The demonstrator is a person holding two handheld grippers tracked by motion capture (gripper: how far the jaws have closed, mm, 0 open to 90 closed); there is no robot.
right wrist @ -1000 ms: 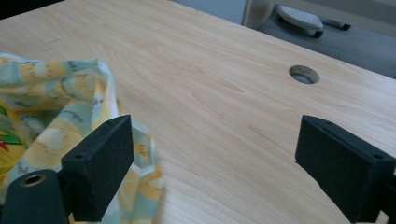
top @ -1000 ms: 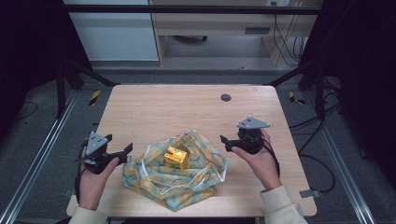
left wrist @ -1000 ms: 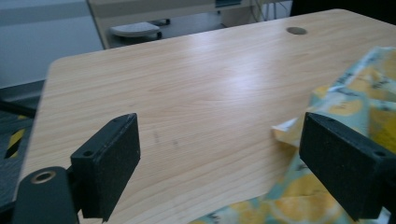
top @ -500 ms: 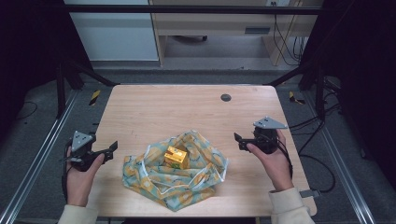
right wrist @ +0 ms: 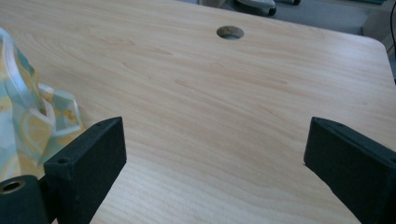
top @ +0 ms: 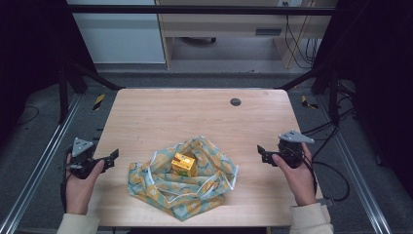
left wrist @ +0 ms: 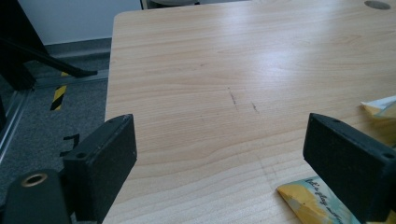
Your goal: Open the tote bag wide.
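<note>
Box (top: 183, 164) sat on cloth (top: 183, 184) near table's (top: 195, 112) front edge; left gripper (top: 108, 159) and right gripper (top: 263, 154), both open and empty, had drawn apart toward side edges, wrapping apparently unstarted.

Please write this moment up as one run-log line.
left gripper: open, empty, left of bag | right gripper: open, empty, right of bag | patterned bag: crumpled on table | yellow box: resting on bag
</note>
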